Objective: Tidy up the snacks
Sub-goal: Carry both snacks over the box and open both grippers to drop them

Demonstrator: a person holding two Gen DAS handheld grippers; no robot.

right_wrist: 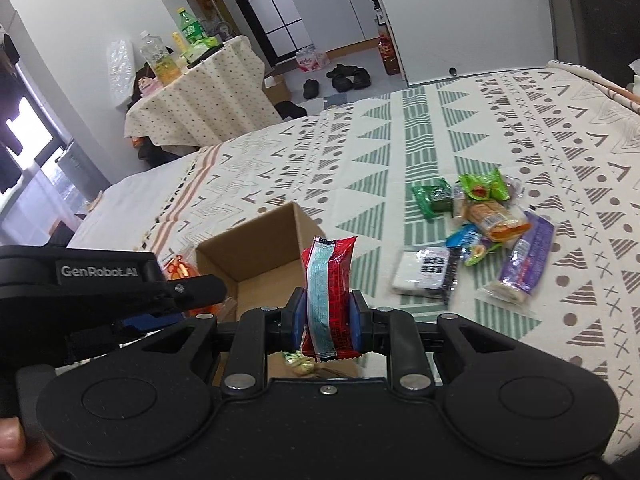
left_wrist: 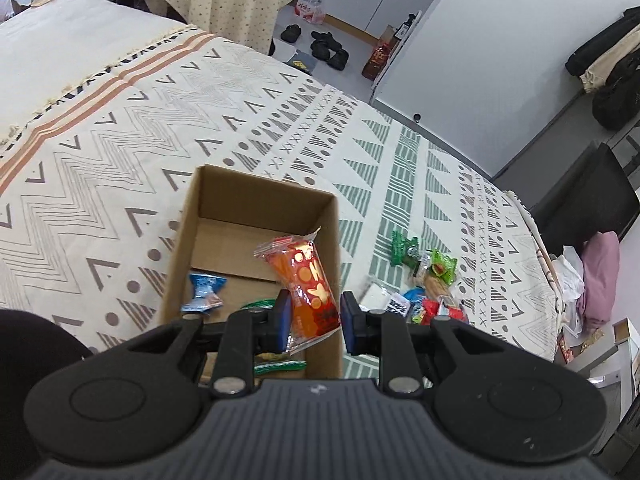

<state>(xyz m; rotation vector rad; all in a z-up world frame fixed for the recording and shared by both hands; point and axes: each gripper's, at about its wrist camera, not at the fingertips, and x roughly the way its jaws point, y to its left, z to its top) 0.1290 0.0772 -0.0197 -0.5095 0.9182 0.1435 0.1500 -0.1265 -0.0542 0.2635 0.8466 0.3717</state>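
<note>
My left gripper point(left_wrist: 315, 314) is shut on an orange snack packet point(left_wrist: 308, 276), which it holds upright over the open cardboard box point(left_wrist: 260, 204). A blue packet point(left_wrist: 204, 290) and a green packet point(left_wrist: 280, 366) lie in the box. My right gripper point(right_wrist: 327, 316) is shut on a red packet with a pale blue stripe point(right_wrist: 328, 280), above the near right part of the same box point(right_wrist: 256, 252). In the right wrist view the left gripper point(right_wrist: 120, 292) shows at the left with the orange packet point(right_wrist: 178, 268) behind it. Several loose snacks point(right_wrist: 480, 224) lie on the bed to the right of the box, seen in the left wrist view too point(left_wrist: 428, 280).
The box stands on a bed with a patterned cover point(right_wrist: 540, 140). A table under a dotted cloth point(right_wrist: 200, 96) holds bottles beyond the bed. Shoes point(right_wrist: 344, 78) lie on the floor. A dark chair and clothes point(left_wrist: 592, 200) are past the bed's right edge.
</note>
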